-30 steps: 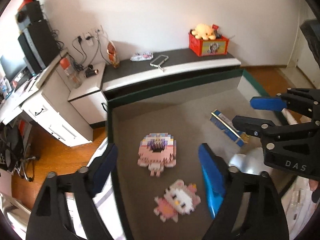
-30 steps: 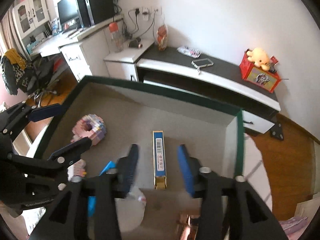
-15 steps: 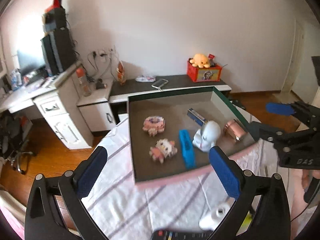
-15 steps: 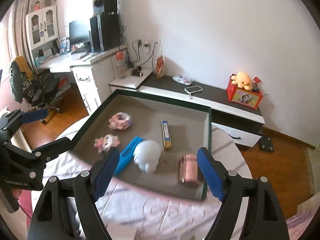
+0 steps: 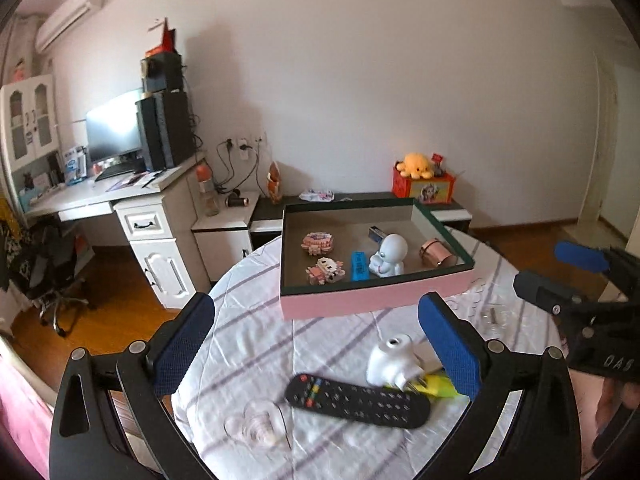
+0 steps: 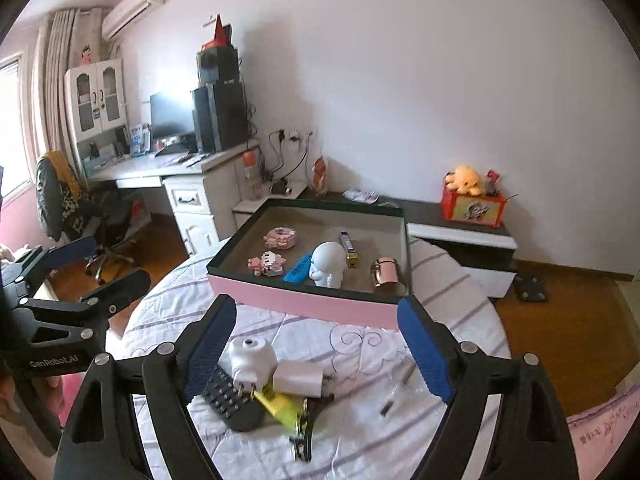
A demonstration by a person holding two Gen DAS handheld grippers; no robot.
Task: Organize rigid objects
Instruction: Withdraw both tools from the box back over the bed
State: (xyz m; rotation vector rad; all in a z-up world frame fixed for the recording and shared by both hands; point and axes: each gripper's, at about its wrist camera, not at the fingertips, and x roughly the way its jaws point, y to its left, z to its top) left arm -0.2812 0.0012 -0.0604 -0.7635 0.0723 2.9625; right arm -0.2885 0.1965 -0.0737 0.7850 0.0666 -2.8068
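1. Rigid objects: lying in two lots. One lot is sitting inside the pink tray (image 5: 376, 300) at twelve o'clock on the round table (image 5: 248, 320), the other lying loose on the cloth at six o'clock of the tray.
2. Having pulled both tools back from over the tray floor to the near table edge, and now framing the whole tray instead of its contents.
3. Holding the left gripper (image 5: 316, 320) released, jaws having just been opening, nothing between the pads; likewise the right gripper (image 6: 316, 312), spread wide and empty.
4. Judging the last drop-off as finished and the next pickup as pending. The candidates are the remote (image 5: 356, 400), the white plug adapter (image 5: 390, 362) at its one o'clock, and the yellow item (image 5: 436, 386) partly hidden behind the left tool's right-hand finger.
5. Already resting in the tray: white figurine (image 5: 390, 254), copper cup (image 5: 436, 252) at its three o'clock, blue block (image 5: 359, 266) at its nine.
6. Seeing only from the right wrist: a second white charger block (image 6: 298, 378) touching the adapter, and a dark clipper-like tool (image 6: 304, 436) at six o'clock of the pile.
7. Seeing only from the left wrist: a small clear piece (image 5: 256, 426) at eight o'clock of the remote.
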